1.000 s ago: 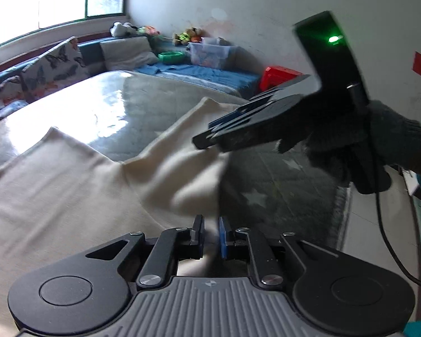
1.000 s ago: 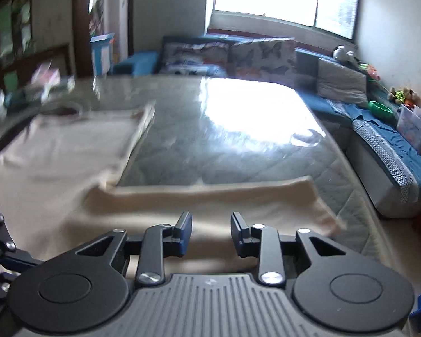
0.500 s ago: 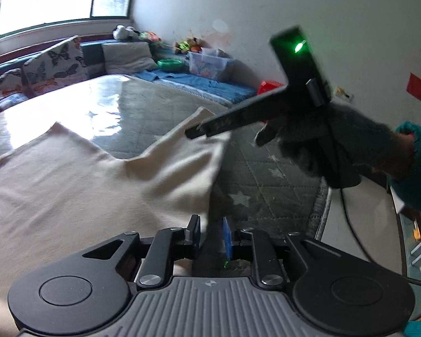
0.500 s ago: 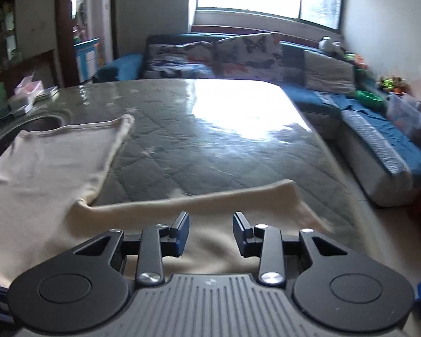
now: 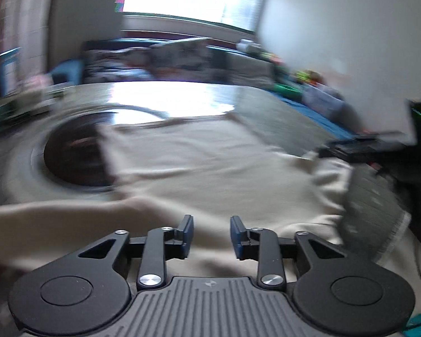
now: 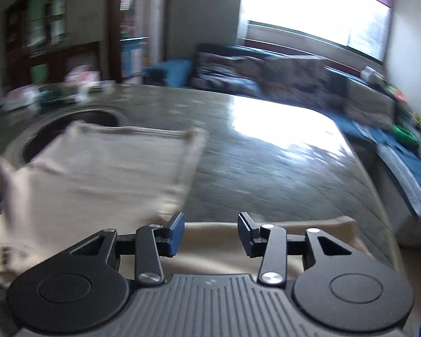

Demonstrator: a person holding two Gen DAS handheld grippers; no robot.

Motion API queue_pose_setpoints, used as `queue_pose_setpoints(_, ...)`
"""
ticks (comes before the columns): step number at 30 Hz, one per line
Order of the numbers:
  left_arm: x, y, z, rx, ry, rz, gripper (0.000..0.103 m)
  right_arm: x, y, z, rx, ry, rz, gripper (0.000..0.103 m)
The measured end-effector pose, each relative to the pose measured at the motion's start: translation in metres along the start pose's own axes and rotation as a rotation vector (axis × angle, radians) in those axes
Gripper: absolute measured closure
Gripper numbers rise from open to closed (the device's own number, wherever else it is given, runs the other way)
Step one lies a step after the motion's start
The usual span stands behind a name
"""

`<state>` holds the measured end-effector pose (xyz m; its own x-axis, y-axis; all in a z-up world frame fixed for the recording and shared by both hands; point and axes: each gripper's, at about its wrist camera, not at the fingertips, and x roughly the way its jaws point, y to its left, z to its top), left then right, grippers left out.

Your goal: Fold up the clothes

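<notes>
Both tools are held with their jaws apart and nothing between them: the left gripper hangs low over the cream cloth, and the right gripper sits over the cloth's near edge, a strip of it showing just beyond its fingertips. The cloth lies spread on the grey quilted mattress, its far part reaching over the rim of a dark round opening. On the right side it bunches into a raised, rumpled lump close to where the right gripper shows in the left view. Both views are smeared, so finer creases can't be read, and I can't tell whether a fold is already laid in or the cloth is only being squared up. Either way, whatever grab comes next looks best taken at an edge or corner, pinching one layer cleanly rather than a wad. The two grippers ought to hold matching points so the cloth travels flat. That lump on the right would want smoothing, or it will end up trapped inside a fold.
</notes>
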<state>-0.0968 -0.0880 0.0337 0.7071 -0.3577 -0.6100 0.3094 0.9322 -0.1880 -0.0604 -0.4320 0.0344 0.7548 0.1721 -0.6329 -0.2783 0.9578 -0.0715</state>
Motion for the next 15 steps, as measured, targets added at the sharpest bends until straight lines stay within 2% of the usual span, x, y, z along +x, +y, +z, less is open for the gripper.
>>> queue_pose_setpoints(2,-0.011,0.021,-0.004,-0.056,-0.012,0.075,0.066,-0.003,0.020,0.003,-0.046,-0.005,0.056,0.060)
queue_pose_setpoints(4,-0.023,0.043,-0.006,-0.127,-0.019,0.160,0.060,-0.004,0.045,0.007,-0.111,-0.002,0.124,0.061)
queue_pose_setpoints(6,-0.036,0.063,-0.008,-0.184,-0.039,0.248,0.058,-0.005,0.072,0.011,-0.183,0.005,0.198,0.061)
queue_pose_setpoints(12,-0.064,0.123,-0.009,-0.402,-0.092,0.461,0.051,-0.008,0.155,0.019,-0.411,0.014,0.417,0.062)
queue_pose_setpoints(15,-0.067,0.144,-0.008,-0.473,-0.100,0.465,0.050,-0.007,0.193,0.016,-0.513,0.026,0.510,0.063)
